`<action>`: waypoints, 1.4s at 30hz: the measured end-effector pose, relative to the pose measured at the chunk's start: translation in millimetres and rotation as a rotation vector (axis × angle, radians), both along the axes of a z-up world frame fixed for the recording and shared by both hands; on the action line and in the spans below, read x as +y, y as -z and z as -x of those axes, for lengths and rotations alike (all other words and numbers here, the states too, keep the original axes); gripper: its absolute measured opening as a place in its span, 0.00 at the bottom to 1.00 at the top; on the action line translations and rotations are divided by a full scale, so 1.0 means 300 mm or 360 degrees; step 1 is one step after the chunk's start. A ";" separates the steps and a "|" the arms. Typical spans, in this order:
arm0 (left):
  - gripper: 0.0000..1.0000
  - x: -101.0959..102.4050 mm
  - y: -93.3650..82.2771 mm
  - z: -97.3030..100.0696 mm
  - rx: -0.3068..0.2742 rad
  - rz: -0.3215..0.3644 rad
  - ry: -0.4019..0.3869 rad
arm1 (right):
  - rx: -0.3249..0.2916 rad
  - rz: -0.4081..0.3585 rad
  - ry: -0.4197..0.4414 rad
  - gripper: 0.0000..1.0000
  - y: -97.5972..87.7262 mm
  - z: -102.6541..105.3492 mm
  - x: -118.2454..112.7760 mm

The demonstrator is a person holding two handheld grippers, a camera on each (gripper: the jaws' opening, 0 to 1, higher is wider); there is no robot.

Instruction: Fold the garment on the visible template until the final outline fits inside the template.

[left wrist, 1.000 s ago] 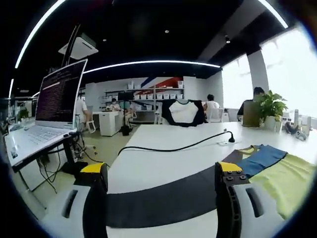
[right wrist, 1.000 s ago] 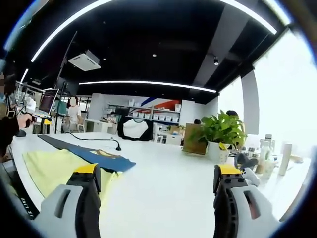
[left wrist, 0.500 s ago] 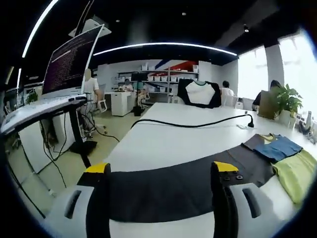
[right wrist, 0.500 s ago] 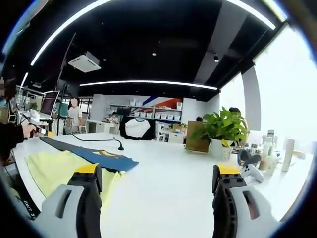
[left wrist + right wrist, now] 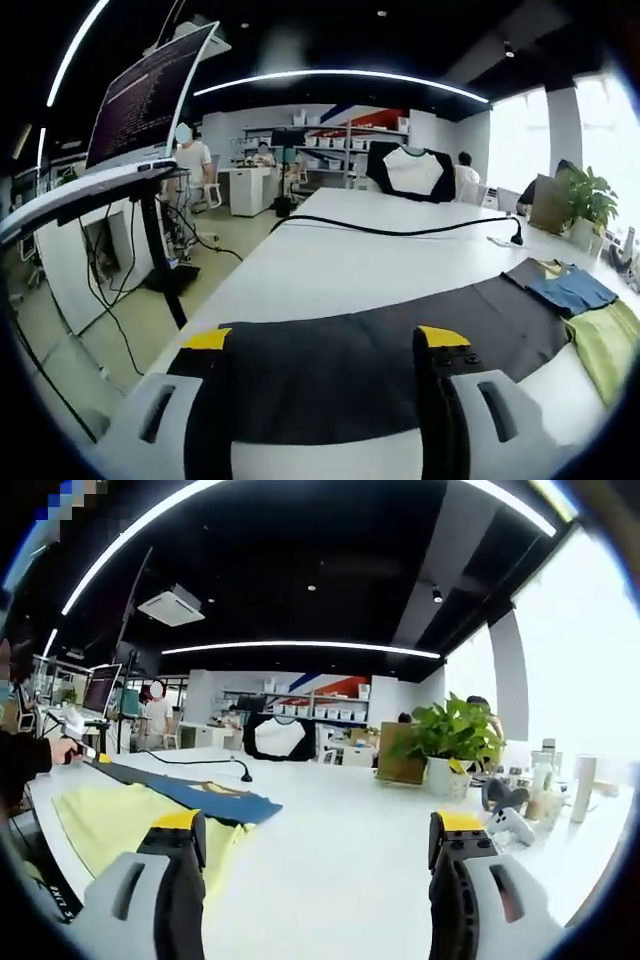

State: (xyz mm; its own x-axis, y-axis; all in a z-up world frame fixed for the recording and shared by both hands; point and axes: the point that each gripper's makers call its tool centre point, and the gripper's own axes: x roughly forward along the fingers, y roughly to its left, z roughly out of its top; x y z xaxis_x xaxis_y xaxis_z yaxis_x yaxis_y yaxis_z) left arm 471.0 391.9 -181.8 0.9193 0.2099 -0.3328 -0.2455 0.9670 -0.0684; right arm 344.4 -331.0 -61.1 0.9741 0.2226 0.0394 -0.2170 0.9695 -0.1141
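Jaws on the left gripper stand wide apart with nothing between them, low over the near end of the dark mat. Jaws on the right gripper are wide too, with bare white table between them.

The shirt is yellow with a blue part by the neck. It lies flat on the mat, left of the right gripper. In the left gripper view the shirt is at the far right end of the mat.

I think the shirt is light, soft and floppy. It will bend and sag when lifted, and it may slide on the mat. A good place to pinch is a thin edge or a corner, like the hem or a sleeve tip, one gripper on each side.
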 end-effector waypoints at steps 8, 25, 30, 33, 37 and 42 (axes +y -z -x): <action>0.58 0.017 0.018 -0.007 0.0071 -0.0110 0.0009 | -0.0013 0.0000 0.0005 0.95 -0.014 0.005 -0.004; 0.23 0.011 0.013 -0.025 -0.0006 -0.0150 0.0047 | 0.0008 -0.0025 0.0023 0.94 0.002 0.006 -0.024; 0.08 0.004 0.013 -0.030 0.0045 -0.0204 0.0063 | -0.0003 -0.0023 0.0014 0.94 -0.008 0.014 -0.020; 0.03 -0.006 0.014 -0.036 0.0055 -0.0227 0.0083 | -0.0001 -0.0026 0.0015 0.94 -0.006 0.016 -0.021; 0.02 -0.004 0.013 -0.035 0.0059 -0.0265 0.0082 | -0.0003 -0.0023 0.0019 0.93 -0.007 0.021 -0.030; 0.02 -0.007 0.011 -0.039 0.0093 -0.0123 0.0015 | -0.0004 -0.0011 0.0041 0.93 -0.011 0.021 -0.044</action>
